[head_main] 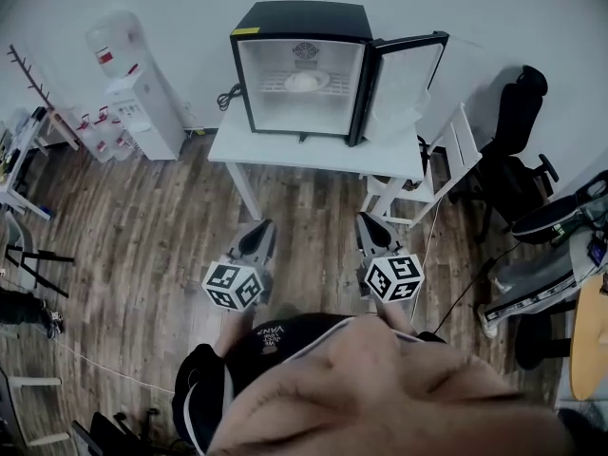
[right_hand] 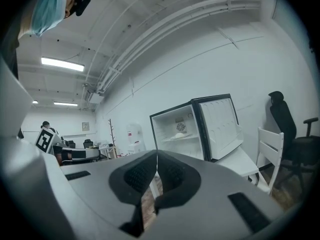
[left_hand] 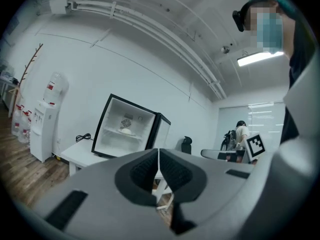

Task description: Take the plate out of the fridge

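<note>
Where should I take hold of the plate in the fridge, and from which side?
Best take the plate by its near rim, facing the fridge's open front, and come in level from there. It lies flat on the shelf, walled in behind and at both sides; the door is swung clear. The left gripper and right gripper are shut: open one first.

left gripper (head_main: 258, 237): jaws together, empty, level, pointing 12 o'clock | right gripper (head_main: 372, 231): at its 3 o'clock, apart from it, jaws together, empty, level, pointing 12 o'clock
</note>
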A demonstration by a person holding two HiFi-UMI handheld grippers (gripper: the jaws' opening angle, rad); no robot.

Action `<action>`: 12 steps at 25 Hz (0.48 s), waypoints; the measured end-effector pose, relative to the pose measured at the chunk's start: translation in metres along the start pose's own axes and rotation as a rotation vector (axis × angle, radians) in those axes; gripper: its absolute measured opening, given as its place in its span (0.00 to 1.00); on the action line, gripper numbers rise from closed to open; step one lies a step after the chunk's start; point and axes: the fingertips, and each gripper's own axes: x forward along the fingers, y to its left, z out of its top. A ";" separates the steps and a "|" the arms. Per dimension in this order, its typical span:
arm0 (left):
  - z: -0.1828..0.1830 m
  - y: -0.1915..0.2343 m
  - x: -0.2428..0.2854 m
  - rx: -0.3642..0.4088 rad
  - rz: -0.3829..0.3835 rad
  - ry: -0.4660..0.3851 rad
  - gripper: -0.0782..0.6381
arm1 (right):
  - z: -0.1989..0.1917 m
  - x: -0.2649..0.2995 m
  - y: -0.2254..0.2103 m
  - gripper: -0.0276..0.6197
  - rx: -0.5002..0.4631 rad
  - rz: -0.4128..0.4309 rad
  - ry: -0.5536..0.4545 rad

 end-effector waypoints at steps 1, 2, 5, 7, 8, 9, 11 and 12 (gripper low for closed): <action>-0.003 -0.001 -0.001 -0.008 0.009 0.003 0.13 | -0.001 0.000 -0.002 0.06 0.000 0.005 0.004; -0.005 -0.002 -0.002 -0.012 0.016 0.006 0.13 | -0.001 0.000 -0.004 0.06 0.000 0.009 0.006; -0.006 -0.001 0.000 -0.010 0.032 0.008 0.13 | 0.000 0.002 -0.006 0.06 0.002 0.024 0.002; -0.004 0.000 0.004 -0.003 0.032 0.002 0.13 | 0.001 0.006 -0.007 0.06 0.000 0.032 0.000; -0.003 0.000 0.007 0.000 0.030 -0.001 0.13 | 0.001 0.008 -0.008 0.06 0.000 0.033 0.001; -0.002 0.001 0.010 0.002 0.029 -0.003 0.13 | 0.000 0.011 -0.010 0.06 0.000 0.032 0.003; -0.002 0.007 0.015 -0.001 0.028 -0.003 0.13 | 0.000 0.018 -0.013 0.06 0.000 0.028 0.005; -0.002 0.012 0.018 -0.003 0.029 -0.003 0.13 | 0.000 0.023 -0.014 0.06 -0.002 0.026 0.004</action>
